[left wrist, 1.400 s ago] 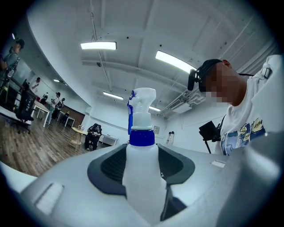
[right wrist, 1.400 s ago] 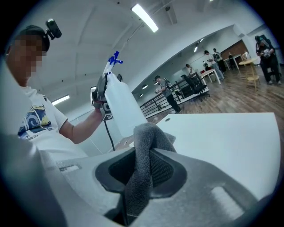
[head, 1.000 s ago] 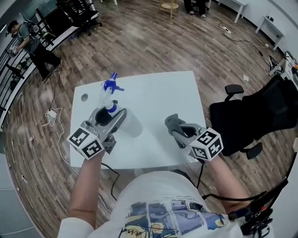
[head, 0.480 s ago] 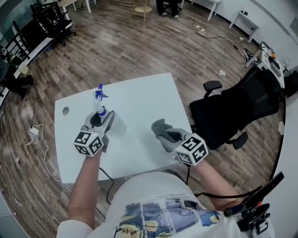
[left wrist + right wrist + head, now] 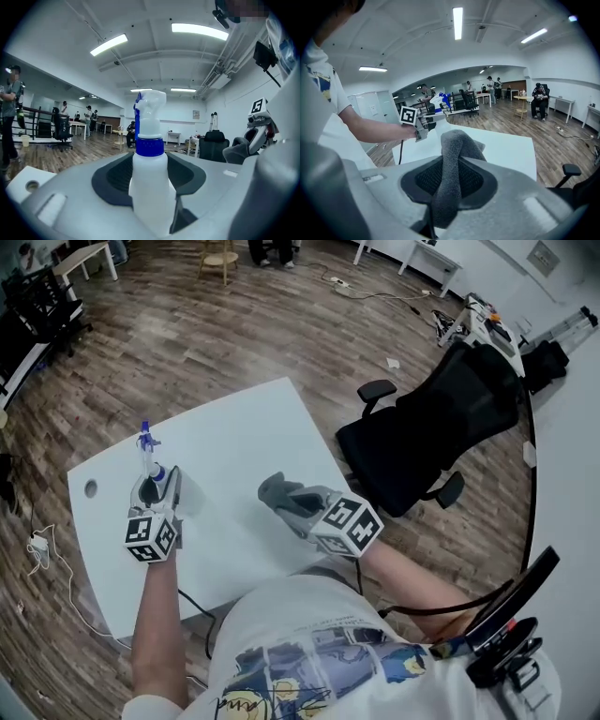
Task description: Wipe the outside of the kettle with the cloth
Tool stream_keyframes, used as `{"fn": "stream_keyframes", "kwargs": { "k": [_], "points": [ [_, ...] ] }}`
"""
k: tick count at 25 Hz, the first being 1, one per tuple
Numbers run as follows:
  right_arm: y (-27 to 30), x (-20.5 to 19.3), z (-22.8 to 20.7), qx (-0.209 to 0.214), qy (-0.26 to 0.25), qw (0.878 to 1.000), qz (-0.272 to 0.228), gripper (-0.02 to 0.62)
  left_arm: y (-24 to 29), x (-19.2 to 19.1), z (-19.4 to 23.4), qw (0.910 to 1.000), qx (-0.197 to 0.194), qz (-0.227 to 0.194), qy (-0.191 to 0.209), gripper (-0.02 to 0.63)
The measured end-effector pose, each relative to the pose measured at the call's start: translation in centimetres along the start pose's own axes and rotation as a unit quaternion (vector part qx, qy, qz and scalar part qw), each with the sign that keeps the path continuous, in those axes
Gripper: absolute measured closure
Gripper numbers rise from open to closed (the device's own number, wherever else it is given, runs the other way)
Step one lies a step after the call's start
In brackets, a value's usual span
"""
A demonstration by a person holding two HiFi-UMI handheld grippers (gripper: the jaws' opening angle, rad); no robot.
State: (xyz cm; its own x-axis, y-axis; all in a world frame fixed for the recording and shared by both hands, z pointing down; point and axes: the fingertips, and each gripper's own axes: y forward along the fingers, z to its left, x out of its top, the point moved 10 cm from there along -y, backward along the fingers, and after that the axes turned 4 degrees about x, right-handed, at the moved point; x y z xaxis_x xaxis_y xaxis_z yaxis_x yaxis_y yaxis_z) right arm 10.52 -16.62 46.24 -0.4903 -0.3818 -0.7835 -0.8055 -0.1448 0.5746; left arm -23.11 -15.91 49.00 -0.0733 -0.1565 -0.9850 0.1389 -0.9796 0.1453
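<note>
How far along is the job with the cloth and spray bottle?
Done: the right gripper is shut on the grey cloth, the left gripper on the spray bottle. In hand: both are poised over the white table. Left: all the wiping; no kettle shows in any view.

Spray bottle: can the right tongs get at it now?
Probably reach, not take: nothing stands between on the table, but the right tongs are shut on the grey cloth and the left tongs hold the spray bottle.
</note>
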Motion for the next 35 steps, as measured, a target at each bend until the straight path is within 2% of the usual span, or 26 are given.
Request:
{"fn": "stream_keyframes", "kwargs": {
  "k": [7, 18, 25, 35],
  "points": [
    [0.7, 0.7, 1.2, 0.009, -0.006, 1.000, 0.014, 0.517, -0.2, -1.7, -0.6, 0.9997, 0.006, -0.010, 0.023, 0.393],
    [0.2, 0.2, 2.3, 0.015, -0.007, 0.999, 0.030, 0.517, -0.6, -2.8, -2.1, 0.9997, -0.006, -0.015, 0.019, 0.389],
    [0.8, 0.3, 3.1, 0.026, -0.013, 0.999, 0.022, 0.517, -1.6, -3.3, -2.2, 0.9999, -0.008, -0.006, 0.010, 0.335],
    [2.2, 1.5, 5.6, 0.033, -0.045, 0.998, 0.011, 0.517, -6.6, -1.6, -1.6, 0.9985, -0.020, 0.004, 0.050, 0.314]
  ]
}}
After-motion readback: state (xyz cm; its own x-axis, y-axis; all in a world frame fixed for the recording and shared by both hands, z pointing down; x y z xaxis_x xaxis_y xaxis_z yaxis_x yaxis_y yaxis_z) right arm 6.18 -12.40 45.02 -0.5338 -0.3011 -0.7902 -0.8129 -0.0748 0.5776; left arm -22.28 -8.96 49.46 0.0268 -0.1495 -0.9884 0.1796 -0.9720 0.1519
